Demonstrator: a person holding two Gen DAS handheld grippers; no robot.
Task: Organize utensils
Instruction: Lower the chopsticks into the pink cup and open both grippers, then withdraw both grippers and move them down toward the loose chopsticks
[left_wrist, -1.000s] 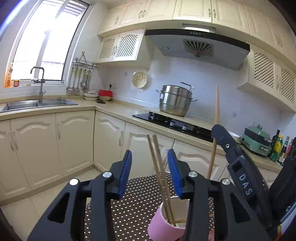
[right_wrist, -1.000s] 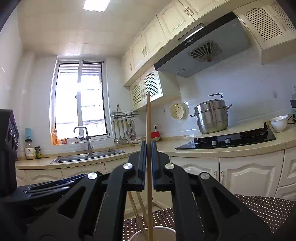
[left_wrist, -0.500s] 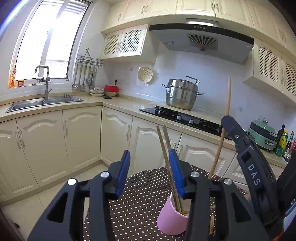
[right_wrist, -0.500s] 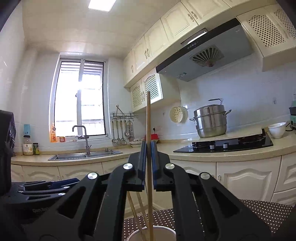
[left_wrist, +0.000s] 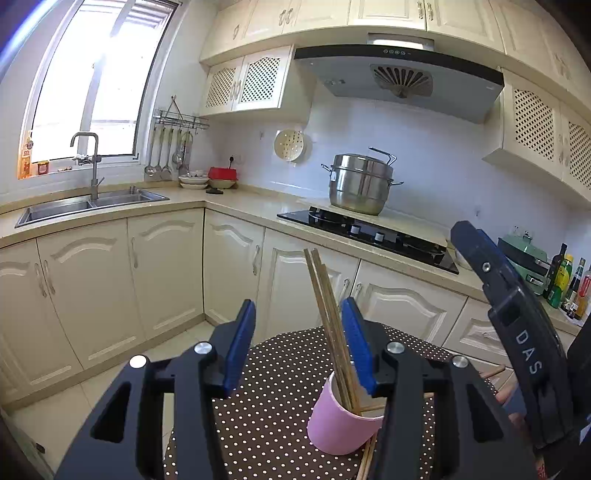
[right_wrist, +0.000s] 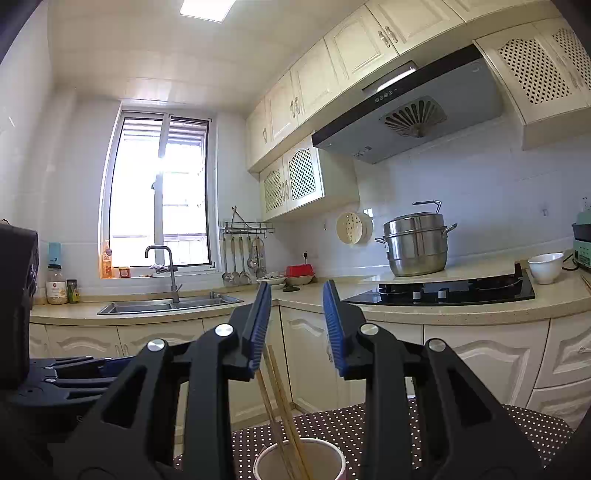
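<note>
Left gripper (left_wrist: 297, 339): aimed slightly downward, black arms spread, blue pads parted and opening, nothing pressed between them. Right gripper (right_wrist: 295, 325): aimed roughly level, a touch upward, blue pads apart and opening, gap between them bare. From the left wrist view, right gripper's black body rising at the right edge, angled up and leftward. From the right wrist view, left gripper's black body low at the left edge.

Pink cup (left_wrist: 338, 424), tan wooden chopsticks (left_wrist: 328, 325), brown white-dotted tablecloth (left_wrist: 273, 417), cream cabinets (left_wrist: 162, 266), black hob (left_wrist: 365, 232)
</note>
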